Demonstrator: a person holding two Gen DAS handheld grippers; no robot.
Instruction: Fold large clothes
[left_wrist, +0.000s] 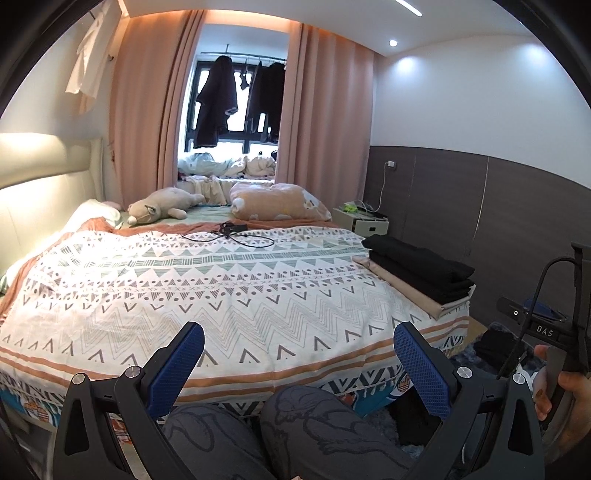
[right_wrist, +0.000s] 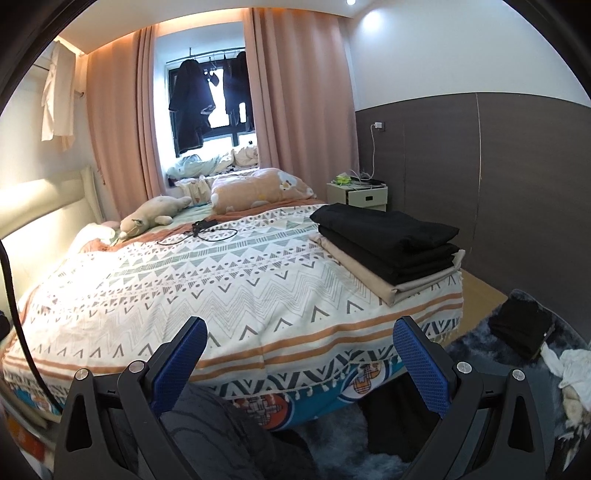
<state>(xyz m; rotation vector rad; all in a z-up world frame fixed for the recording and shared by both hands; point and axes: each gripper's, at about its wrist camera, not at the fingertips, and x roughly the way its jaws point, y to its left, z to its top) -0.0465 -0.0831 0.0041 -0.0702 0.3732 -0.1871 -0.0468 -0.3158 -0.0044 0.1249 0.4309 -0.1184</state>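
A stack of folded clothes, black pieces (right_wrist: 388, 236) on a beige one (right_wrist: 402, 286), lies at the bed's right front corner; it also shows in the left wrist view (left_wrist: 421, 266). The bed (left_wrist: 229, 280) has a white zigzag-patterned cover. My left gripper (left_wrist: 297, 341) is open and empty, held over the bed's front edge above my knees. My right gripper (right_wrist: 298, 336) is open and empty at the bed's front edge, left of the stack. The right gripper's handle (left_wrist: 554, 332) shows in the left wrist view. A dark garment (right_wrist: 521, 328) lies on the floor rug at the right.
A black cable with a charger (left_wrist: 231, 232) lies mid-bed. A plush toy (left_wrist: 162, 206) and a pink pillow (left_wrist: 280, 203) sit at the far end. A white nightstand (right_wrist: 365, 194) stands by the right wall. Light cloth (right_wrist: 569, 365) lies on the rug.
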